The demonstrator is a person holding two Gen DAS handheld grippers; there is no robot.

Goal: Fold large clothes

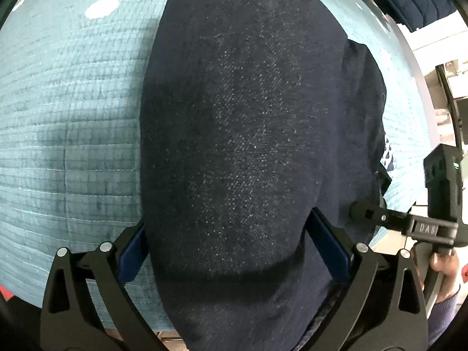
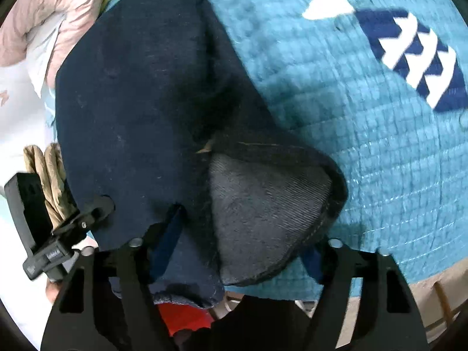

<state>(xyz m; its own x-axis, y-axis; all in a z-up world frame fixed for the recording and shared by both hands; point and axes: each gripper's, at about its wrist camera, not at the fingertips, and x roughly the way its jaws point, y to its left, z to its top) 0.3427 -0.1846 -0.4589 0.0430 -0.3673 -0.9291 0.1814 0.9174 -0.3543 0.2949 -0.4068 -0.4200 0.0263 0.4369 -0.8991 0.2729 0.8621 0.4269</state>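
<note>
Navy garment (image 1: 242, 146) lying on teal quilt (image 1: 70, 111), near edge draping over both claws. Left gripper (image 1: 234, 251) and right gripper (image 2: 234, 248) both standing wide, cloth between fingers; grip cannot tell. Judging: pinching hem evenly, lifting together, avoiding bunching.

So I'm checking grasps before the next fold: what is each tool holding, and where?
Dark navy denim garment covers both tools. Left tool and right tool each straddle its near edge, but whether either is clamped cannot be told.
</note>
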